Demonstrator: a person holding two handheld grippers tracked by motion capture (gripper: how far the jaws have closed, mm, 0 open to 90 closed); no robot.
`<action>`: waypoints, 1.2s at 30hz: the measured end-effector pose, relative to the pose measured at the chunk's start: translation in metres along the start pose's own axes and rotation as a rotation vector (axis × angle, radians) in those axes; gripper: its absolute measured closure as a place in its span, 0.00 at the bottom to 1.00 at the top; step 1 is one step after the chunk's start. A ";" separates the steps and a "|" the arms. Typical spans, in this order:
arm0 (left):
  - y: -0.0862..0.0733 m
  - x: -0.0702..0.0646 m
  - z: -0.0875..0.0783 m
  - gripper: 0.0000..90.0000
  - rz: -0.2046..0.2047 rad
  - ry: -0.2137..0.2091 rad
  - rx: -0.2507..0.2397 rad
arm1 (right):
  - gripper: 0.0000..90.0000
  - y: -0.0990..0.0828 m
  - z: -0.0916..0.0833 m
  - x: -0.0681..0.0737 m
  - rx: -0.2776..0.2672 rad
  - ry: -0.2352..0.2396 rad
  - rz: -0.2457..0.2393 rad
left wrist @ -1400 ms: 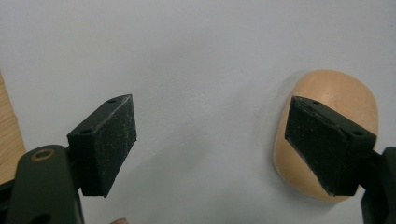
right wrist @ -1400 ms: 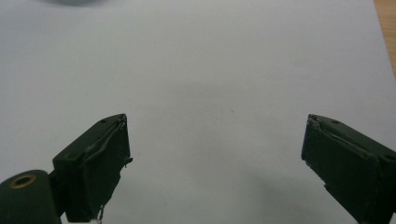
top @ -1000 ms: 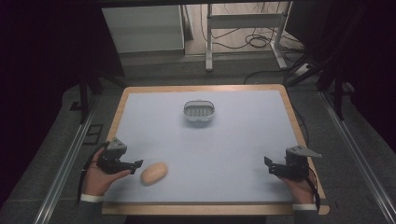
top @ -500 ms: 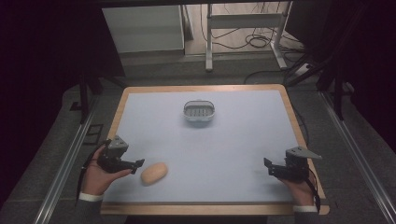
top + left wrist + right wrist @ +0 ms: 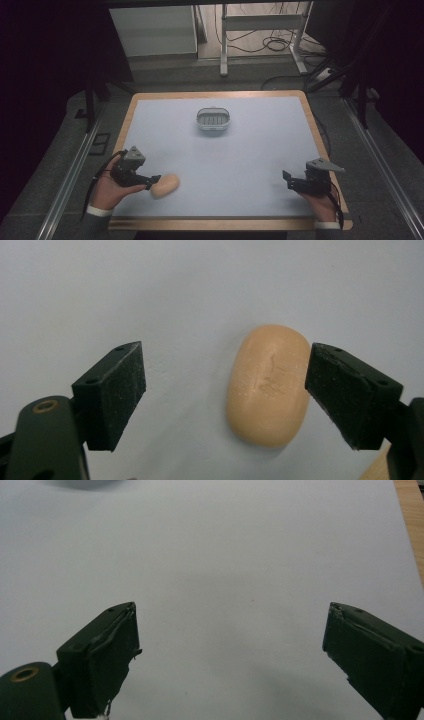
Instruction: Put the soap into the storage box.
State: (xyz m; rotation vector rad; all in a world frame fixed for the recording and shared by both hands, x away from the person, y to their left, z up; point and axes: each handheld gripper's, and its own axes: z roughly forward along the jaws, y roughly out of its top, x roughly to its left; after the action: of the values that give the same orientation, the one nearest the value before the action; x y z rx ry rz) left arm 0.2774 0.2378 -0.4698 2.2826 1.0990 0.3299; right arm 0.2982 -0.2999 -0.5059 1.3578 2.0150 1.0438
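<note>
Closing on the soap bar [image 5: 269, 385]: left hand-held gripper [image 5: 150, 181] sits at about 7 o'clock on the counter [image 5: 260, 150], jaws wide but just narrowing, with the bar between them. In the left gripper view one pad [image 5: 350, 390] is at or touching the bar's side, the other pad [image 5: 112, 390] is well apart, so no grip yet. Bar lies flat on the pale sheet near the front edge, just beside the gripper tip [image 5: 165, 185]. Right hand-held gripper [image 5: 292, 182] rests at about 5 o'clock, jaws wide, nothing between them. Farther out, around 12 o'clock past centre, a small white basket [image 5: 213, 120] stands well apart from both. Judgement: early stage, pick not completed; likely left is clamp, lift, carry toward the basket.
</note>
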 end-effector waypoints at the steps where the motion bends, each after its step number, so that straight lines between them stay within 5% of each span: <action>1: 0.000 -0.001 0.001 0.21 0.004 -0.009 0.008 | 0.09 0.000 0.000 0.000 0.000 0.000 -0.001; 15: 0.004 -0.013 0.023 0.22 0.046 -0.061 0.125 | 0.09 -0.001 0.001 0.001 0.007 -0.001 -0.006; 36: 0.005 -0.026 0.054 0.23 0.112 -0.058 0.241 | 0.09 -0.003 0.003 0.001 0.025 -0.010 -0.008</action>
State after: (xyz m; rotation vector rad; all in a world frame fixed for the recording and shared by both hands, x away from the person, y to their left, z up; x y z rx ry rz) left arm 0.2882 0.1942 -0.5095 2.5560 1.0311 0.1817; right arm 0.2986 -0.2987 -0.5106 1.3646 2.0310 1.0096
